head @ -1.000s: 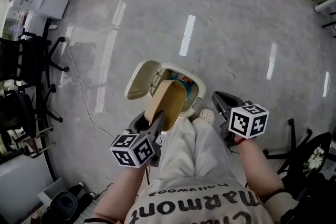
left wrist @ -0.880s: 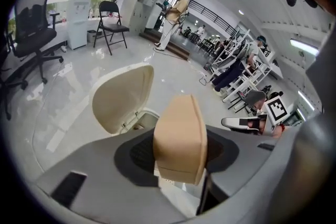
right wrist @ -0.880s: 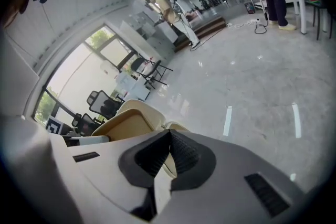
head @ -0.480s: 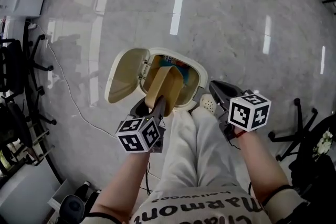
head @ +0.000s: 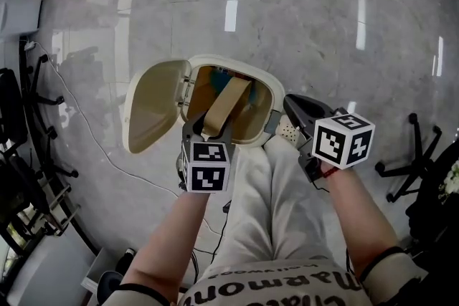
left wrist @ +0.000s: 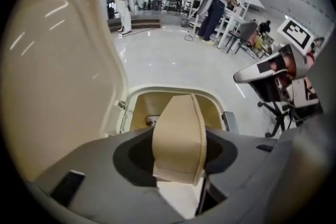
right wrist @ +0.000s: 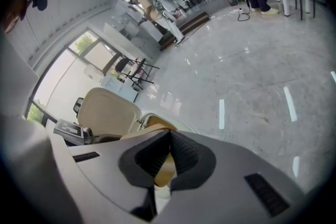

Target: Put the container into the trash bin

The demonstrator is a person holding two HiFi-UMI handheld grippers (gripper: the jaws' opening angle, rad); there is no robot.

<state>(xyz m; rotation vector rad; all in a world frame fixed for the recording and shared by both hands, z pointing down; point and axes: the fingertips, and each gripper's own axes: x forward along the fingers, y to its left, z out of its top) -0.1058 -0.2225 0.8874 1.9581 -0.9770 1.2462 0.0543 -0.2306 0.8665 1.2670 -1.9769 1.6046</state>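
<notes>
The trash bin [head: 270, 91] stands on the floor with its cream lid [head: 153, 108] swung open to the left. A tan folded container [head: 228, 99] reaches down into the bin's mouth. My left gripper [head: 214, 128] is shut on the container's near end. In the left gripper view the container [left wrist: 178, 131] sits between the grey jaws, above the bin's opening [left wrist: 173, 93], with the lid [left wrist: 63, 60] upright at the left. My right gripper [head: 295, 107] hovers by the bin's right rim. Its jaw tips [right wrist: 169, 136] meet with nothing between them.
The person's legs in white trousers [head: 269, 190] and a shoe [head: 287, 130] are right behind the bin. A cable [head: 93, 147] trails over the floor at the left. Office chairs [head: 21, 104] stand along the left edge, and another chair base [head: 412, 168] at the right.
Both grippers have come down toward the bin. The left one rolled and lowered the container's far end into the bin's mouth. The lid lies wider open.
</notes>
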